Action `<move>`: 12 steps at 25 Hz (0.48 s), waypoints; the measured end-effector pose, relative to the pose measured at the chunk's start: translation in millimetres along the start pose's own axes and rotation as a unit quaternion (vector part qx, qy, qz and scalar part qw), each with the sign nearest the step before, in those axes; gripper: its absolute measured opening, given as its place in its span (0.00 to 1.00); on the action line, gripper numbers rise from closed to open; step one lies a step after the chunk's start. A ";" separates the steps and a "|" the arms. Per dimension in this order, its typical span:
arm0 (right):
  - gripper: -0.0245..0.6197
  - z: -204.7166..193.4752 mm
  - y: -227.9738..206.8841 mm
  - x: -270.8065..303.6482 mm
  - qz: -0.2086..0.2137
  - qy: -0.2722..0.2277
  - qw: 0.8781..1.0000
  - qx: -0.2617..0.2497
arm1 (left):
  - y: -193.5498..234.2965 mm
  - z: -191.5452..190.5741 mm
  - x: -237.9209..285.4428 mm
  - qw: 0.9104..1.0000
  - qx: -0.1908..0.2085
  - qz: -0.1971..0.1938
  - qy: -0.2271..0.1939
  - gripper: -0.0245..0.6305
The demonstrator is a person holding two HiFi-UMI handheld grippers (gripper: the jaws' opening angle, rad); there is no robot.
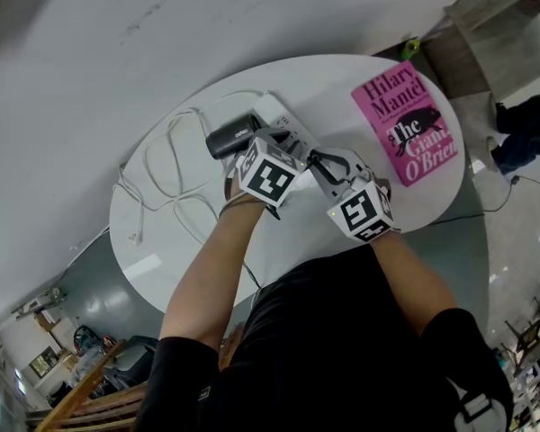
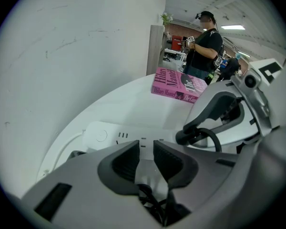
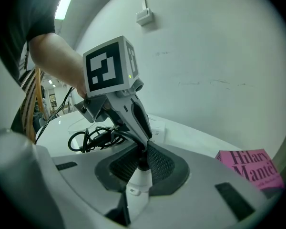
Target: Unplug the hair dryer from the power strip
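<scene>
On the round white table (image 1: 335, 120), the black hair dryer (image 1: 229, 139) lies beside the white power strip (image 1: 274, 111). My left gripper (image 1: 292, 144) points steeply down over the power strip (image 2: 109, 135). In the left gripper view its pads (image 2: 126, 163) stand a narrow gap apart, with nothing pinched. My right gripper (image 3: 142, 159) meets it from the right, shut on a white piece with a dark end, which looks like the dryer's plug (image 3: 138, 182). A black cord curves away from it. Whether the plug sits in a socket is hidden.
A white cord (image 1: 162, 165) loops over the table's left part. A pink book (image 1: 405, 120) lies at the table's far right edge. The wall runs close behind the table. A person (image 2: 205, 42) stands in the room beyond the book.
</scene>
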State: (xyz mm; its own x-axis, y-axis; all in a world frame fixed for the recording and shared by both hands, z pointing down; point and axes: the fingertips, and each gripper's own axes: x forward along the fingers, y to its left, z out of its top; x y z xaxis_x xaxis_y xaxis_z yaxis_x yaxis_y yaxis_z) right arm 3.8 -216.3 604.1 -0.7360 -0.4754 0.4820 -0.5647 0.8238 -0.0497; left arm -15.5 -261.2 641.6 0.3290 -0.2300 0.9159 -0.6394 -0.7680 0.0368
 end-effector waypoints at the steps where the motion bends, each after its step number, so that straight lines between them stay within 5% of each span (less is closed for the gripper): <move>1: 0.14 0.6 -1.3 0.8 -0.001 0.001 1.000 0.003 | 0.0 0.3 0.2 1.000 0.001 0.001 -0.001 0.19; 12: 0.14 27.8 11.9 -13.1 -0.007 -0.013 1.000 -0.027 | 0.5 2.0 -0.2 1.000 0.000 -0.007 -0.008 0.19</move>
State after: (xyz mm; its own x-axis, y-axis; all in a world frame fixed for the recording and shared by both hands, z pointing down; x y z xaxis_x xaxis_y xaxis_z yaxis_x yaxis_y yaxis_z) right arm -3.7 -208.8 572.9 -0.7387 -0.4938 0.4588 -0.5538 0.8327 0.0046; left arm -14.5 -262.7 640.7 0.3499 -0.2288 0.9084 -0.6342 -0.7715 0.0500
